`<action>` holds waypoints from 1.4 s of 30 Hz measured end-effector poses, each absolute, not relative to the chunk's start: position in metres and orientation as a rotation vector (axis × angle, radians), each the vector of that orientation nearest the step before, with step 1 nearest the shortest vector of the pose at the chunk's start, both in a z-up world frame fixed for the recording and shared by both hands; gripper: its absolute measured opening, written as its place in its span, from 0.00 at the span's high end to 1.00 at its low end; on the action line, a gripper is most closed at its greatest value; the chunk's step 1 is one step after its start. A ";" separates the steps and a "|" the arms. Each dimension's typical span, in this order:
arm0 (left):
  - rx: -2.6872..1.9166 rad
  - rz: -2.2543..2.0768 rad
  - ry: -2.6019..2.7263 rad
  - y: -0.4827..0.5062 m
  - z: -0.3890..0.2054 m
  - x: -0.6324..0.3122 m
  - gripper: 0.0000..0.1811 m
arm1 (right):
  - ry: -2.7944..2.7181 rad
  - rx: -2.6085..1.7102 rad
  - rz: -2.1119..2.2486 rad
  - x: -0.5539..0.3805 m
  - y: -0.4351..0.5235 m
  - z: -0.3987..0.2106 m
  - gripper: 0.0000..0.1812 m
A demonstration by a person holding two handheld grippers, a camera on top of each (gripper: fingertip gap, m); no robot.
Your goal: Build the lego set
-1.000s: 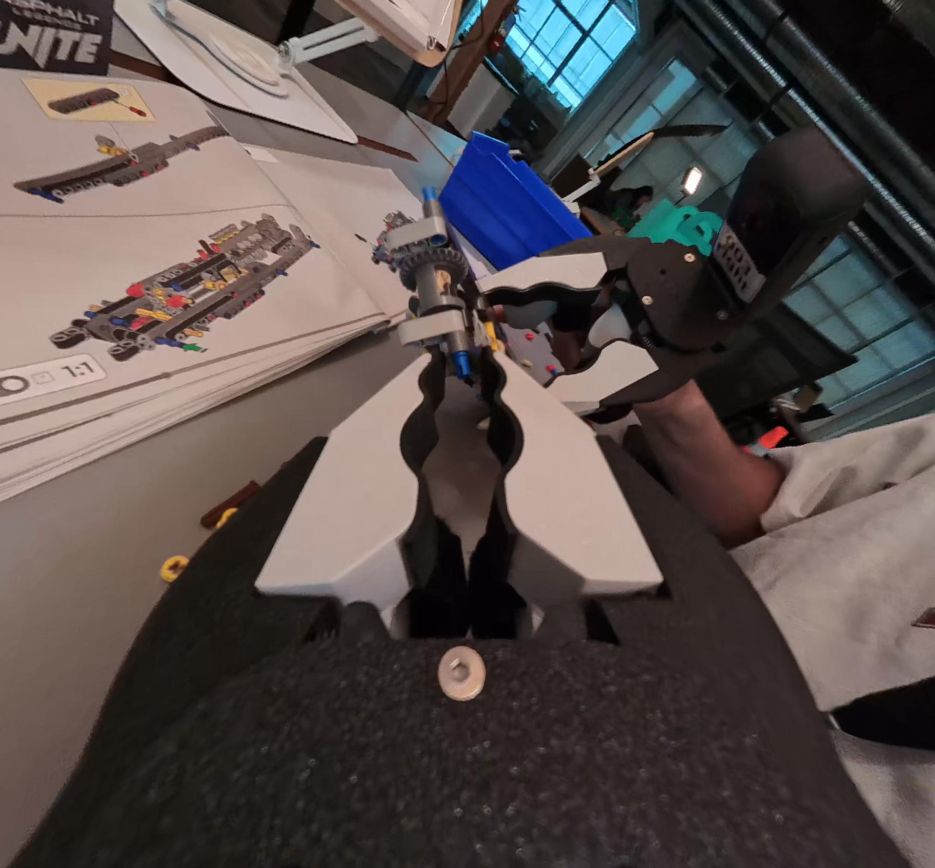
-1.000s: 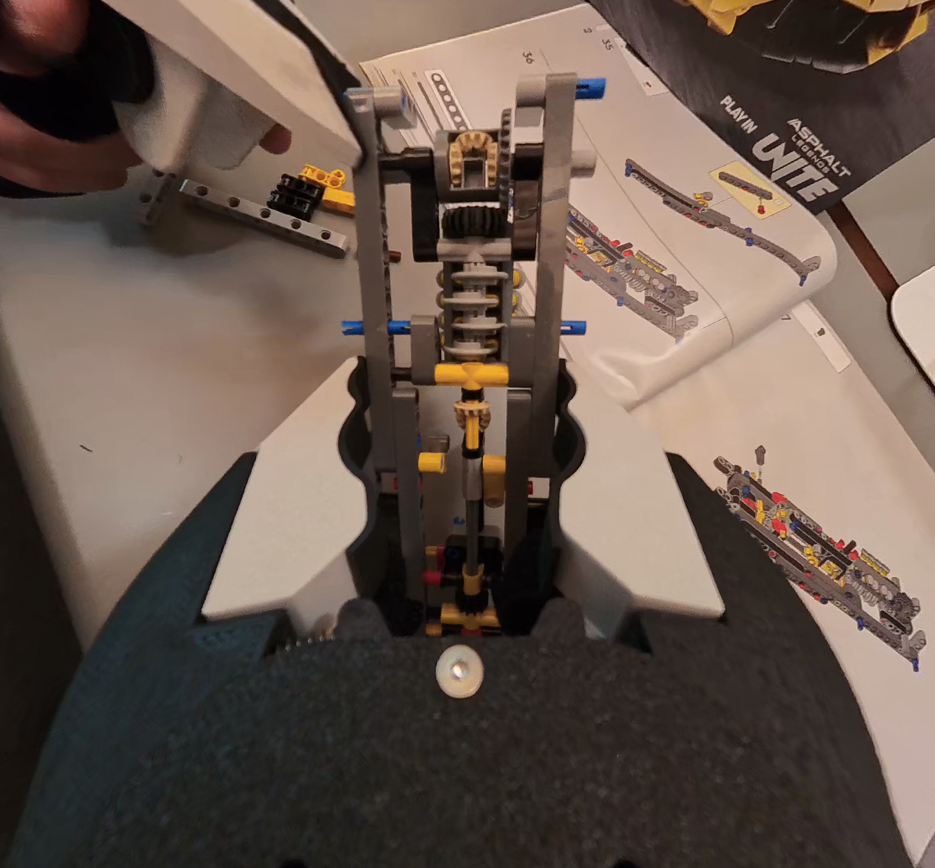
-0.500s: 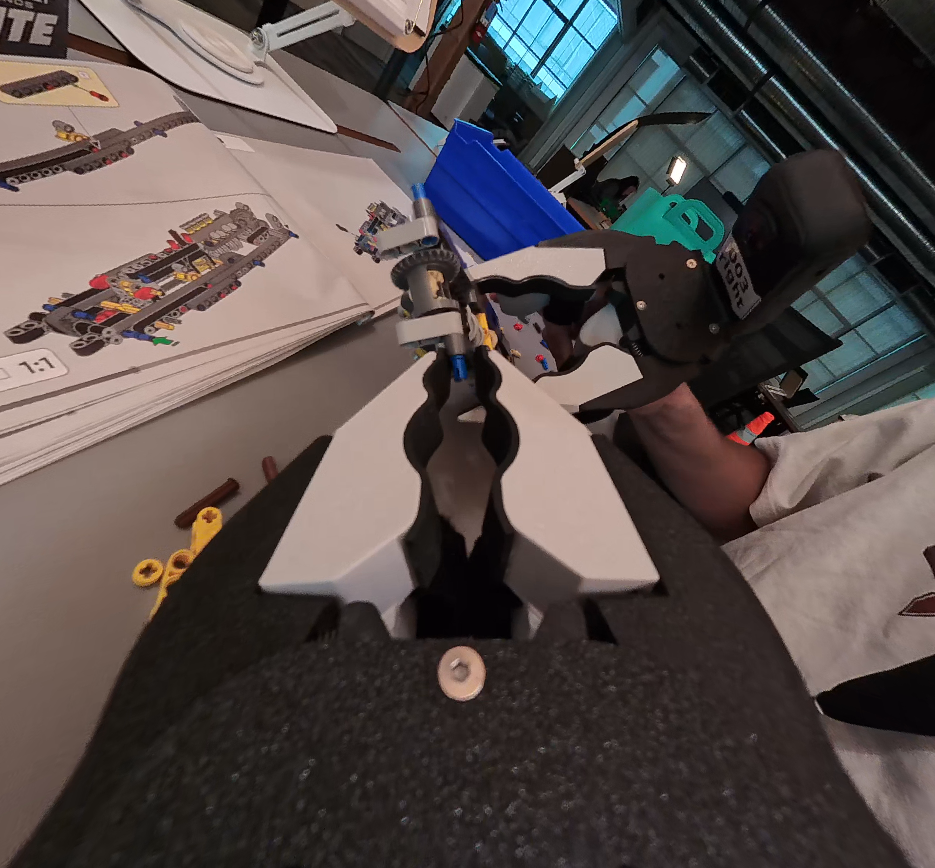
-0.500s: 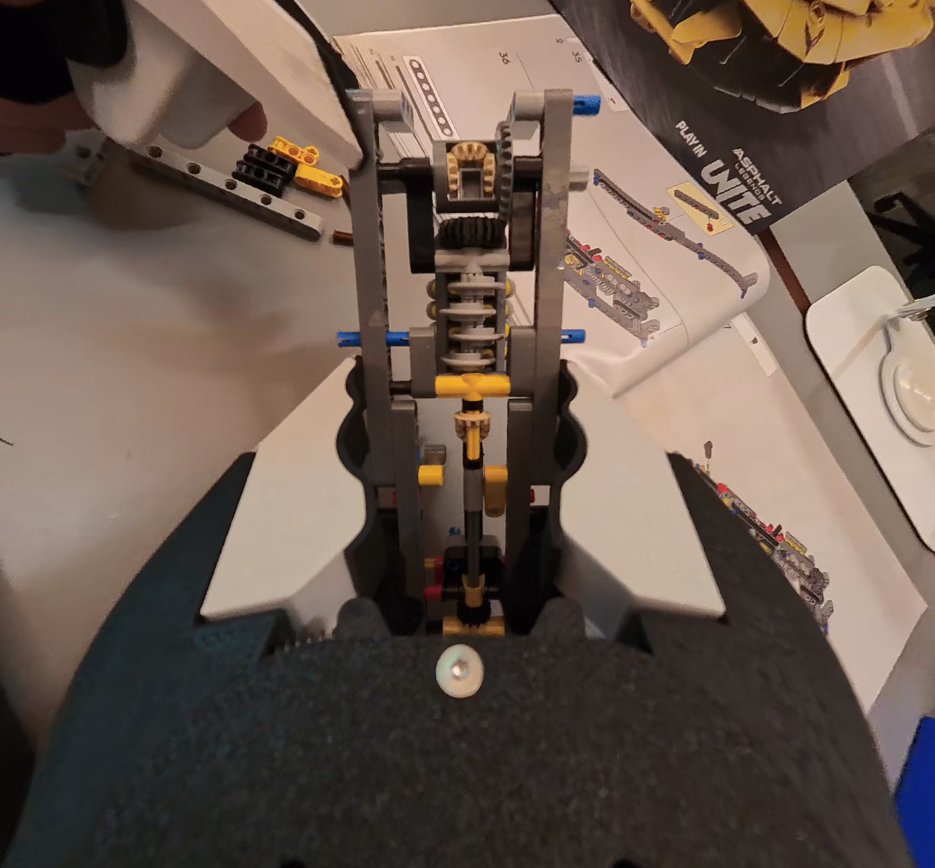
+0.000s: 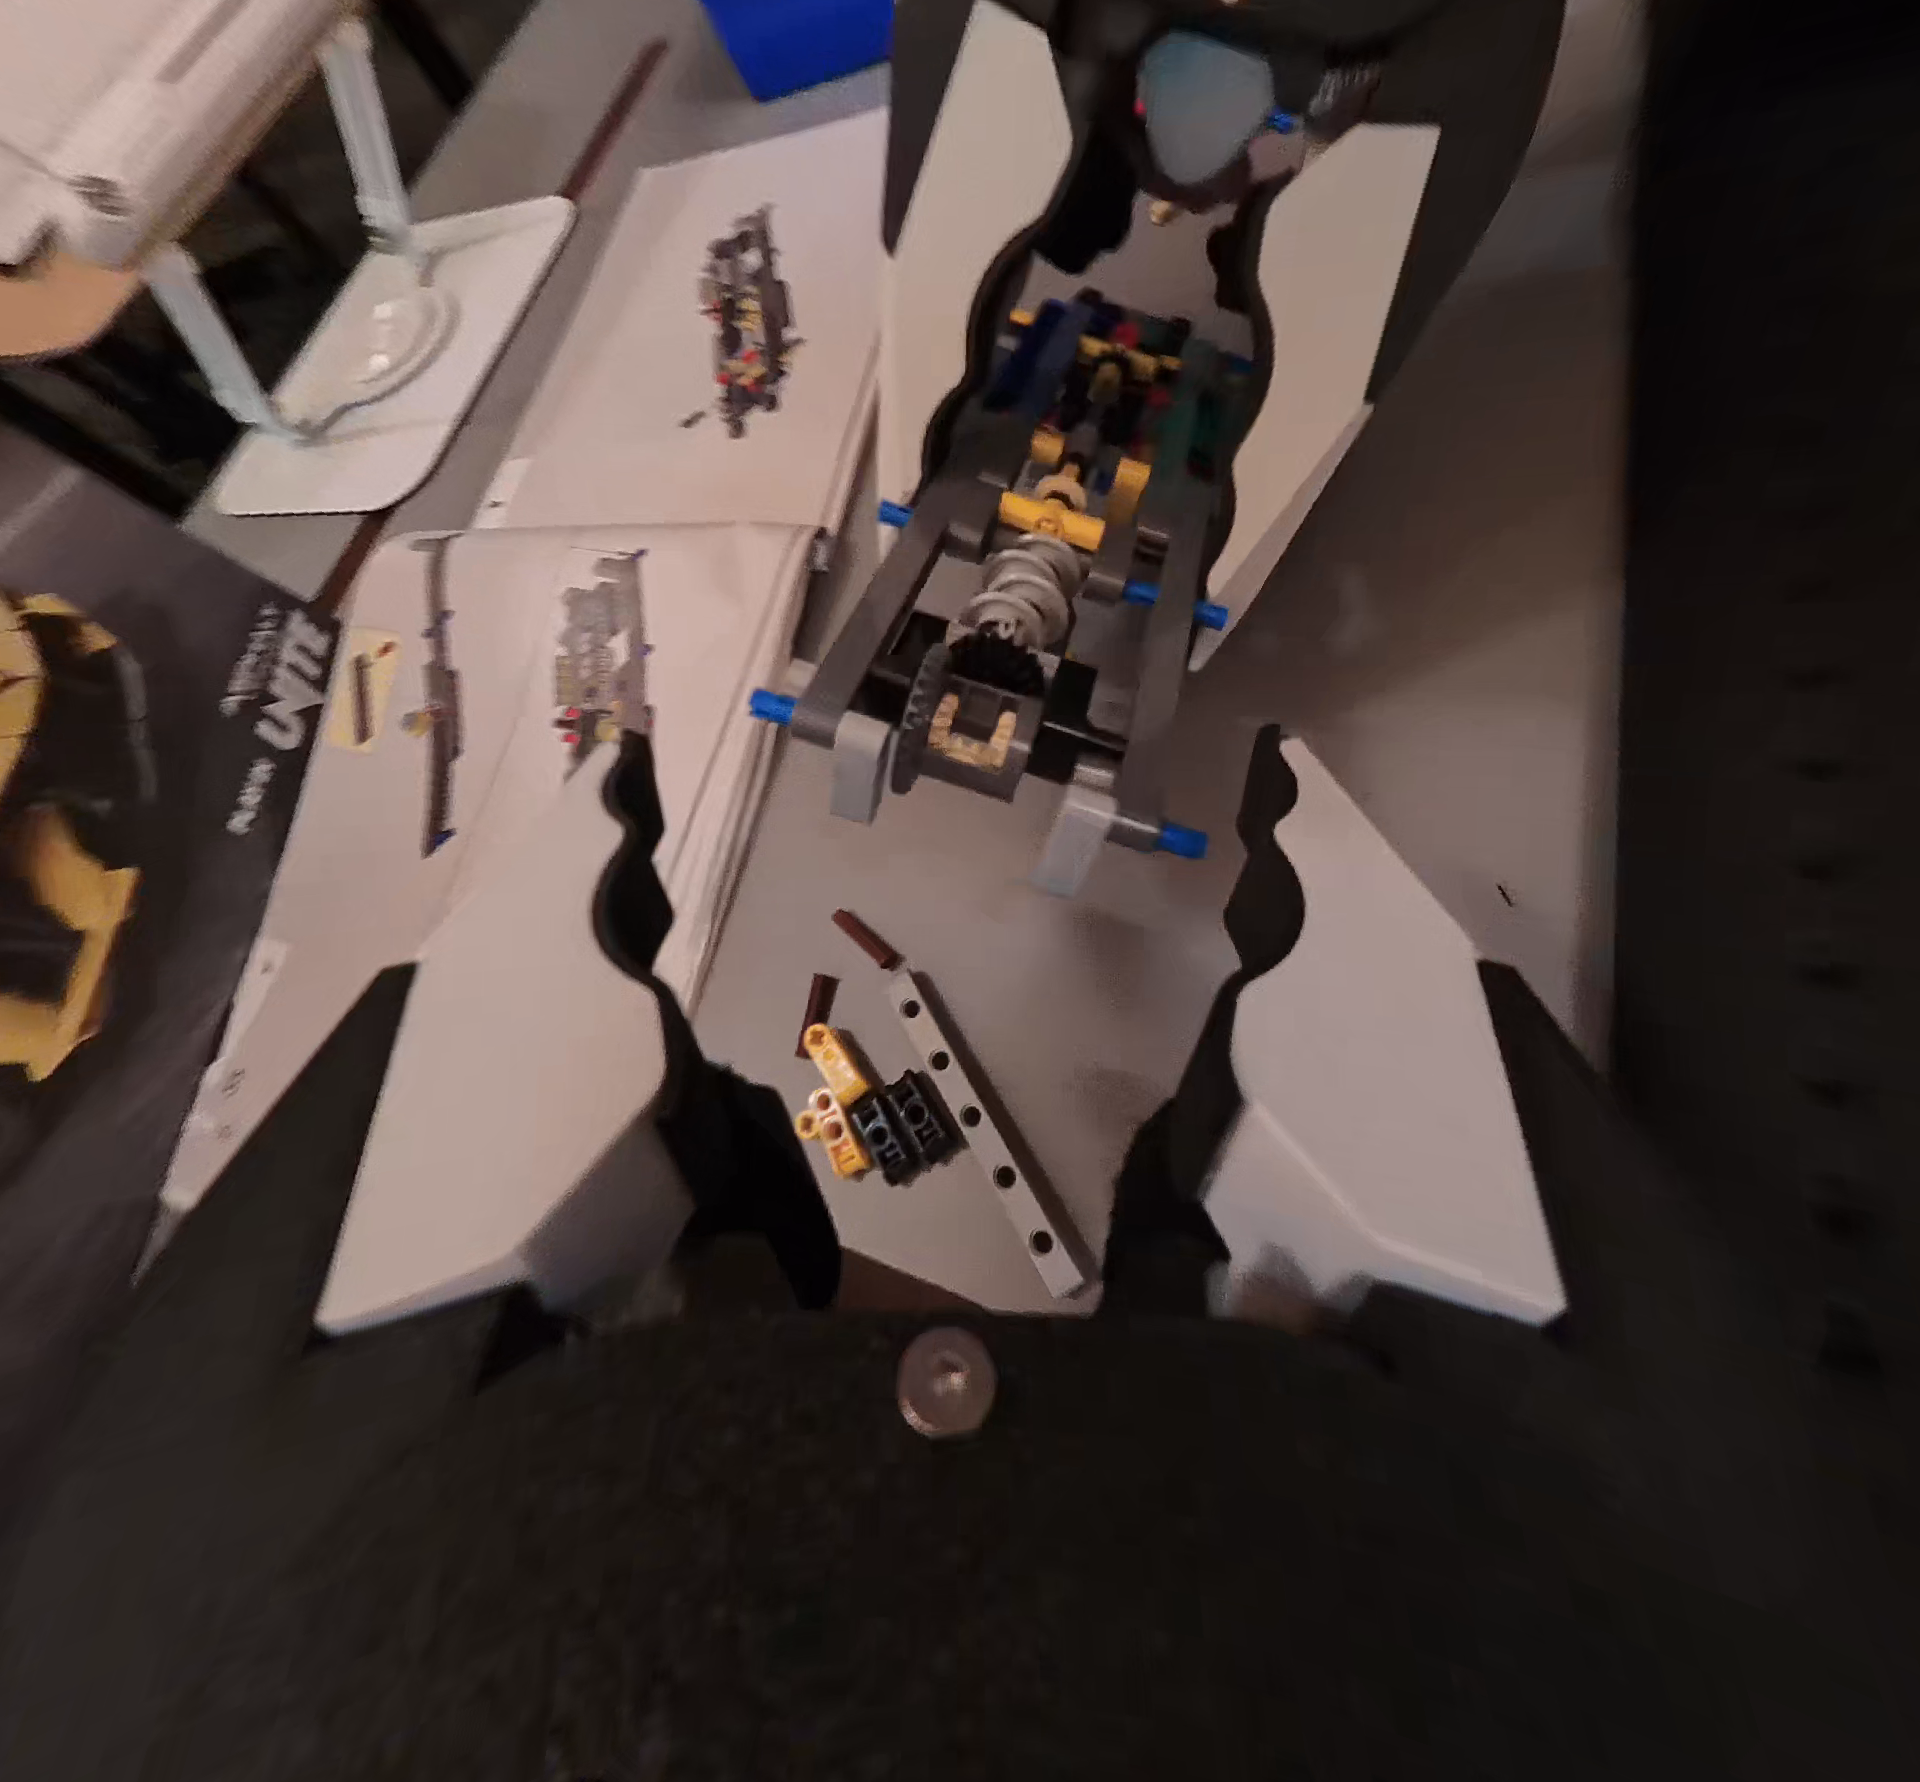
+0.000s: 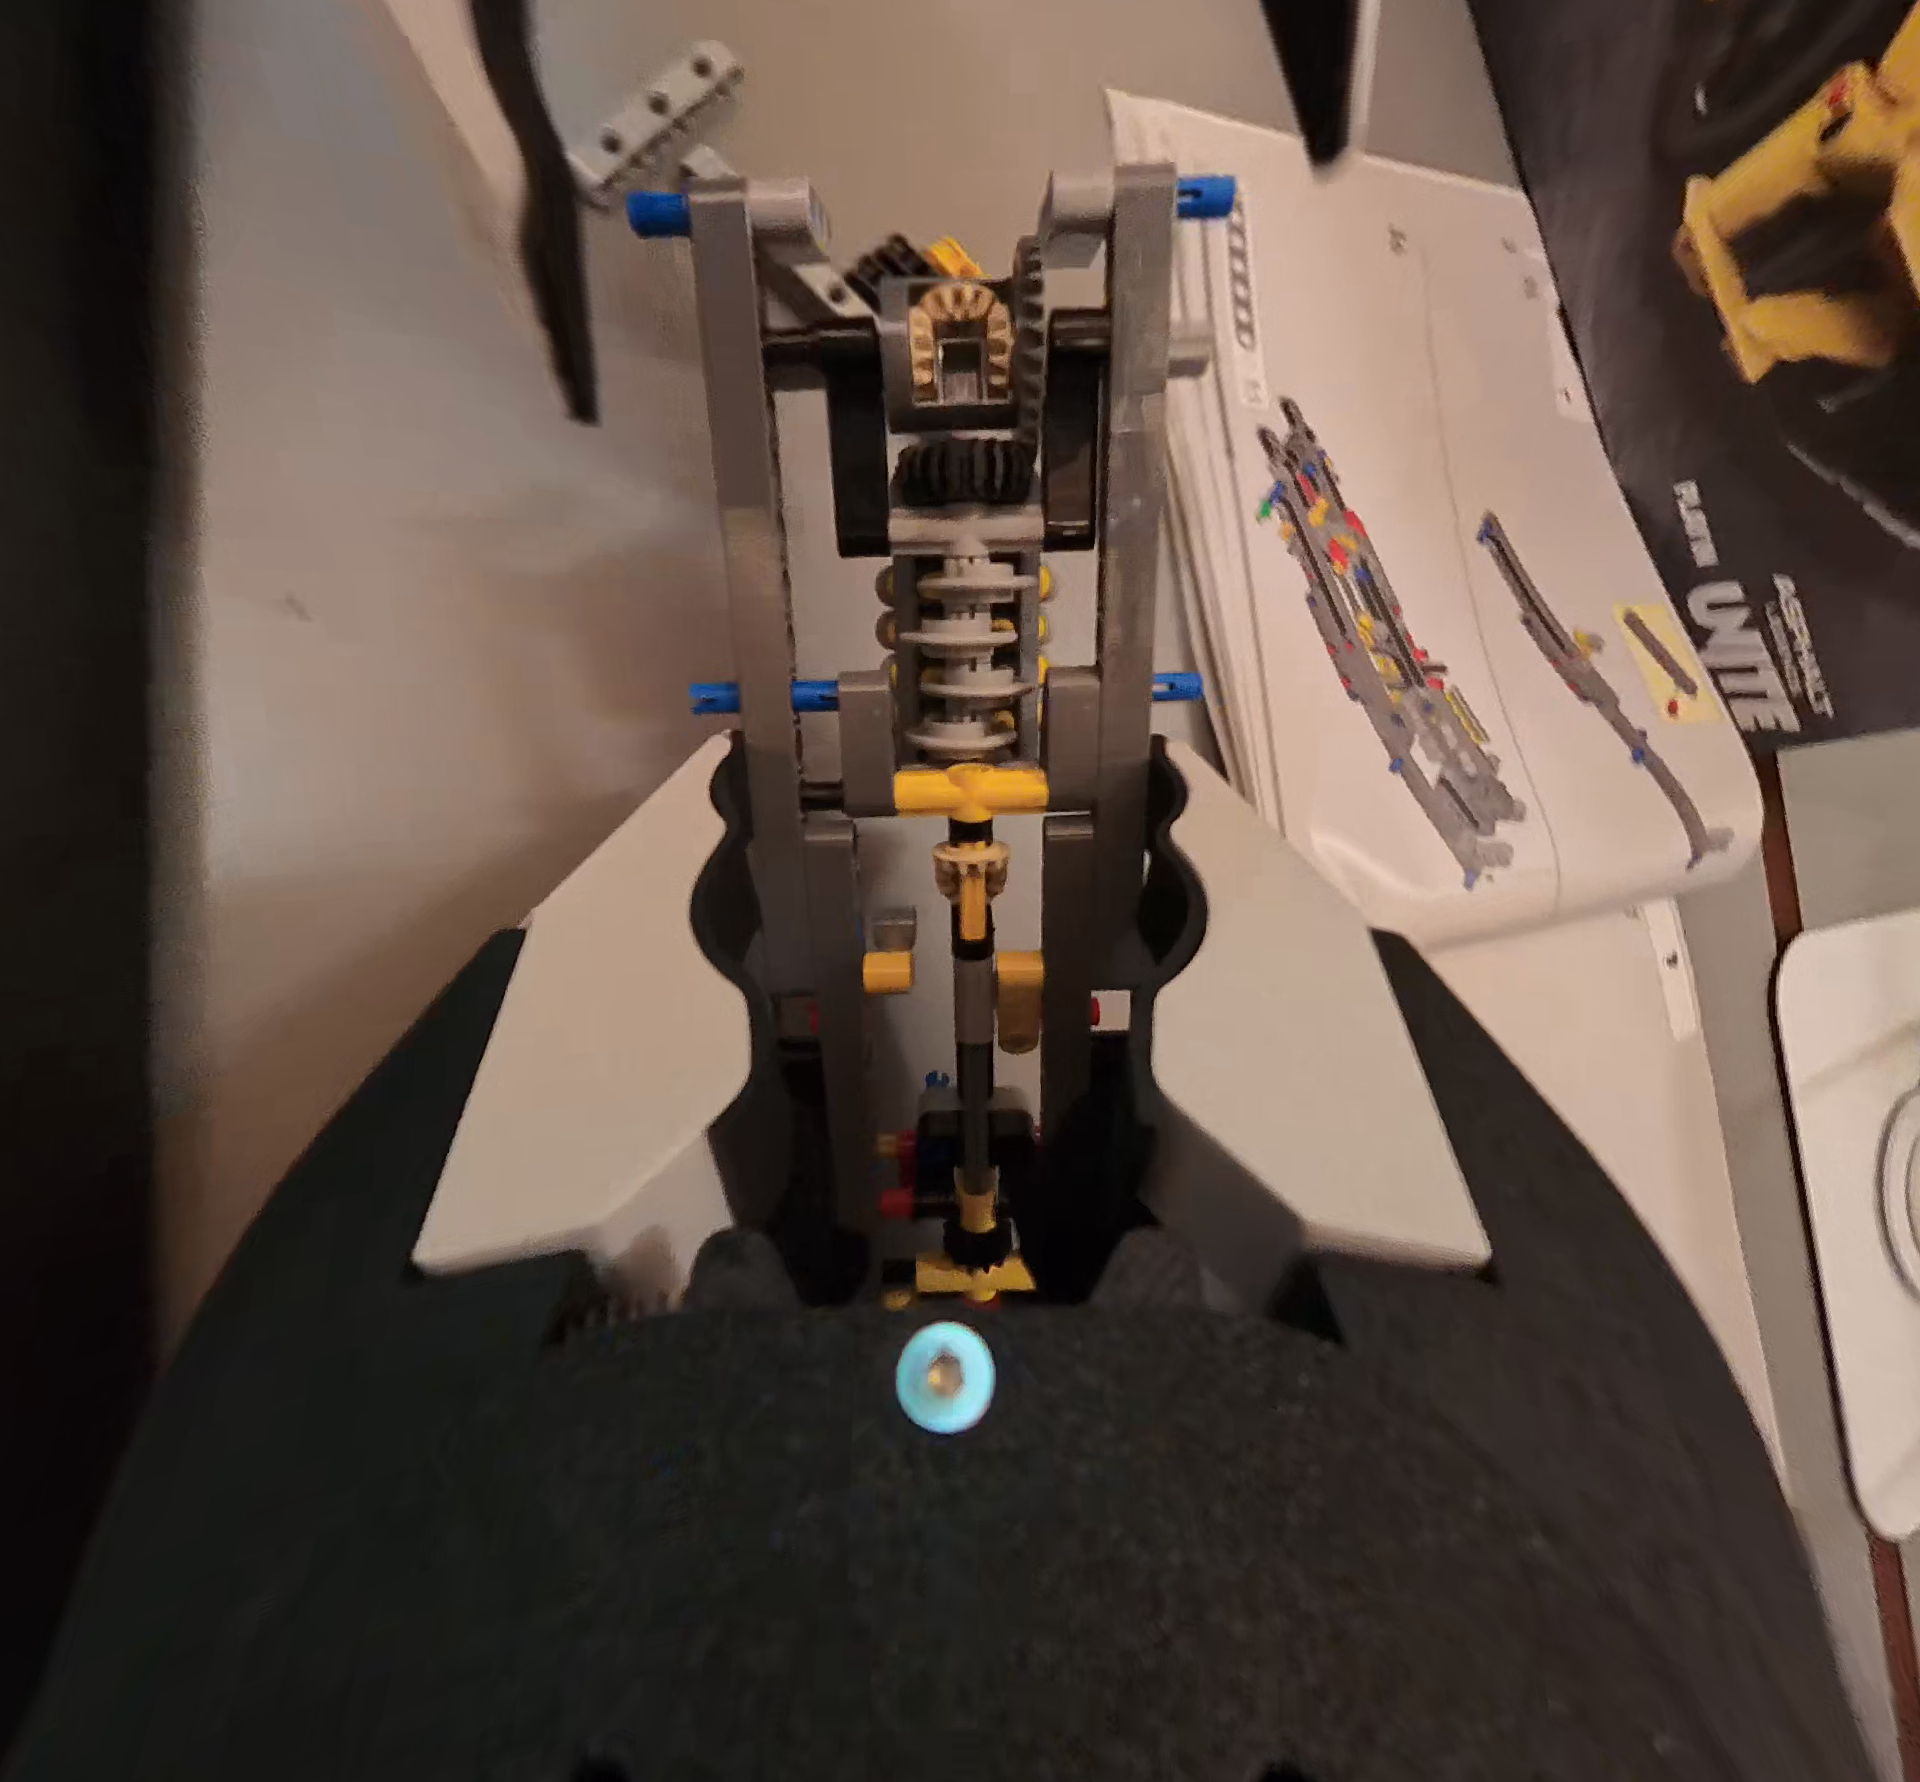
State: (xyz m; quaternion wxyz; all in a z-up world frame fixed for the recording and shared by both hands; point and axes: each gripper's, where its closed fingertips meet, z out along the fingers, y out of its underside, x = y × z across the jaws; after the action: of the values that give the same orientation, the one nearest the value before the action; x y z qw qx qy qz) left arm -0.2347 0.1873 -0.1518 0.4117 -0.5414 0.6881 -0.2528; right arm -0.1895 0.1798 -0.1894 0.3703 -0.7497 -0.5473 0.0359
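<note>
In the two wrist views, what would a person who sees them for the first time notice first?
The long grey lego chassis, with gears, a yellow axle and blue pins, stands out first: the right tool grips its near end from both sides. Facing it in the left wrist view, the left tool is wide open above loose parts on the table: a grey holed beam and small yellow and black connectors. An open instruction booklet lies beside them.

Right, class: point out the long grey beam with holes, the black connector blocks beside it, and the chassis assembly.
long grey beam (image 5: 977,1124), left wrist view, mid-length.
black connector blocks (image 5: 902,1127), left wrist view, top face.
chassis assembly (image 6: 1132,527), right wrist view, right side rail.
</note>
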 end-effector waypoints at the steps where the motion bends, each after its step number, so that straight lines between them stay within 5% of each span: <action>1: -1.358 -0.659 1.765 0.186 -0.157 -0.233 0.40 | -1.420 -1.907 0.098 -0.192 0.177 -0.189 0.59; 5: -1.263 -0.704 1.821 0.177 -0.166 -0.227 0.53 | -1.437 -1.968 0.120 -0.190 0.172 -0.198 0.59; 12: -1.224 -0.576 1.802 0.182 -0.169 -0.227 0.53 | -1.460 -1.999 0.133 -0.190 0.170 -0.204 0.60; 14: -1.188 -0.527 1.872 0.175 -0.174 -0.229 0.62 | -1.475 -2.004 0.115 -0.190 0.169 -0.206 0.59; 42: -1.331 -0.534 1.855 0.171 -0.195 -0.227 0.68 | -1.548 -2.036 0.172 -0.187 0.164 -0.218 0.64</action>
State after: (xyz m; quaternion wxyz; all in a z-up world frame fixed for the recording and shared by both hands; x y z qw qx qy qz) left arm -0.2269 0.1714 -0.1946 0.3882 -0.5231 0.7292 -0.2098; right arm -0.1871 0.1639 -0.2178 0.2851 -0.7613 -0.5788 0.0641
